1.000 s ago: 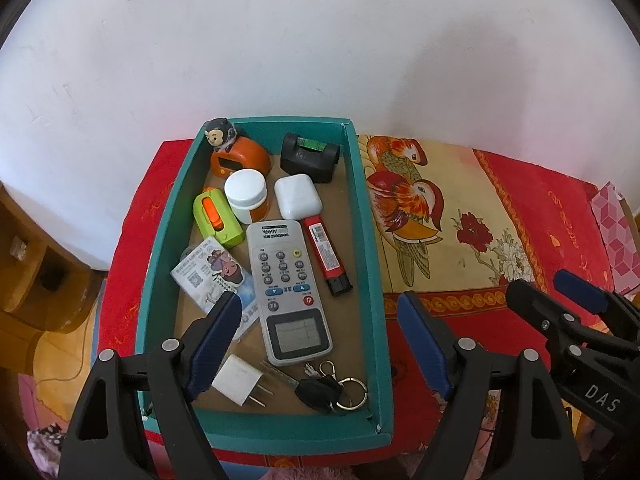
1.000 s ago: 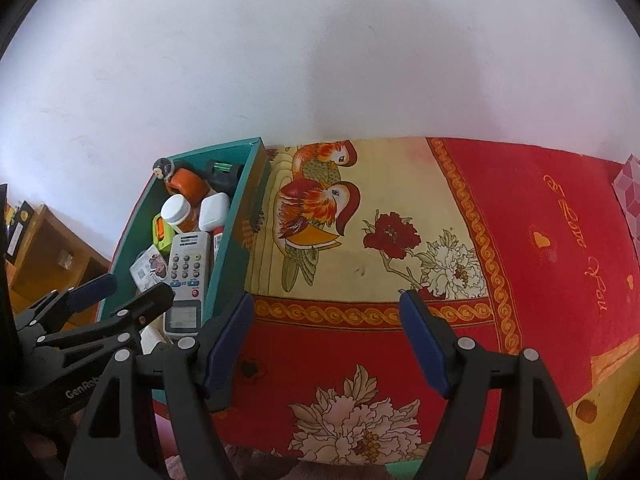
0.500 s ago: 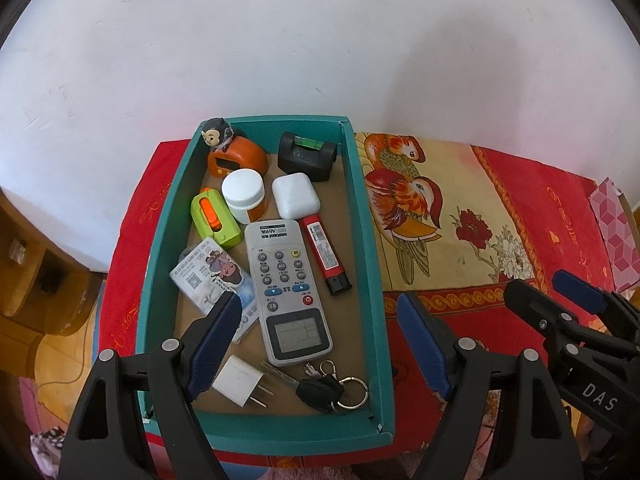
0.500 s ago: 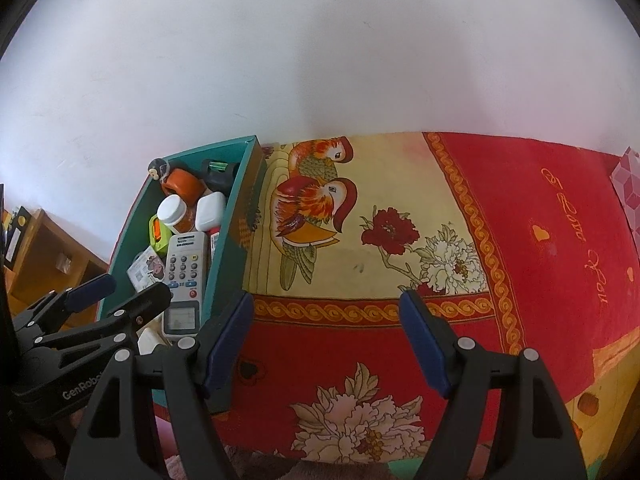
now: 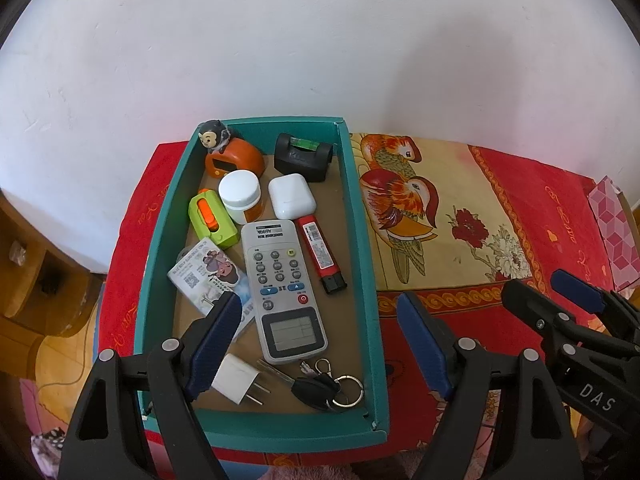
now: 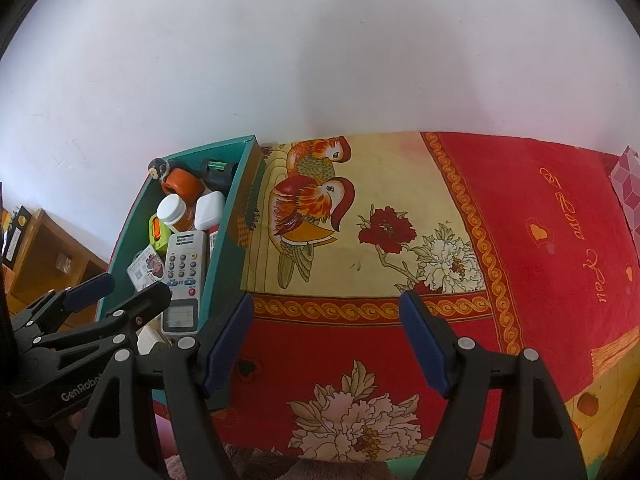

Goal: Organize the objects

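both grippers gape empty; only the left gripper (image 5: 320,340) view shows the keys (image 5: 320,386).

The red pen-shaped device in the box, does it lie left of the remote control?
No, the red pen-shaped device lies right of the remote control.

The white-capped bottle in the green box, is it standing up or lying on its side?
Standing up. The bottle shows its round white cap facing upward, with the orange body below it resting on the floor of the box.
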Action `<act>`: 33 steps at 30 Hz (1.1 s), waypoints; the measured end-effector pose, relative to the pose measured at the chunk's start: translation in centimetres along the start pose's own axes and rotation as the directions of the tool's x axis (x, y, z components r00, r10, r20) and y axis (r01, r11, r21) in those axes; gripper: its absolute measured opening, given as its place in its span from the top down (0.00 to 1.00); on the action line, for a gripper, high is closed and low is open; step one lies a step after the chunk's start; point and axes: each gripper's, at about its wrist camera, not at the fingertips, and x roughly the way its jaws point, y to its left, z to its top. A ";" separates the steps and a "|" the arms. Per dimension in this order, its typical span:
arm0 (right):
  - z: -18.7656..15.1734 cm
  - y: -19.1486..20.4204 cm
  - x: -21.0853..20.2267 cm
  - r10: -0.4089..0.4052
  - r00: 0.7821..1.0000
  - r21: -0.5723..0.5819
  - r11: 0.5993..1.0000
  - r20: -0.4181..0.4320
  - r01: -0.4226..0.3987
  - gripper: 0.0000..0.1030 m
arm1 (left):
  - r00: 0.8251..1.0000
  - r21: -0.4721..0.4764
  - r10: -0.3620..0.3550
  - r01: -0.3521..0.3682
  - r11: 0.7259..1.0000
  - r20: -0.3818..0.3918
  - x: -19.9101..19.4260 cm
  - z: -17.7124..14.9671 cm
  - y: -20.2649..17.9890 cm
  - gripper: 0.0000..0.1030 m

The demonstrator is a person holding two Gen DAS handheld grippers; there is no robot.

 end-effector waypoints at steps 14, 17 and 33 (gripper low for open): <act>0.0 -0.2 0.1 0.001 1.000 0.000 1.000 -0.002 -0.001 0.26 | 0.999 -0.003 0.034 -0.034 0.999 0.003 -0.1 -0.1 -0.3 0.20; 0.0 -0.3 0.1 -0.001 1.000 0.001 1.000 -0.003 0.001 0.26 | 0.999 -0.010 0.037 -0.037 0.999 0.002 0.0 -0.1 -0.1 0.21; 0.0 -0.3 0.1 -0.002 1.000 0.005 1.000 -0.003 0.002 0.26 | 1.000 -0.015 0.028 -0.028 0.999 -0.007 0.2 -0.1 -0.1 0.21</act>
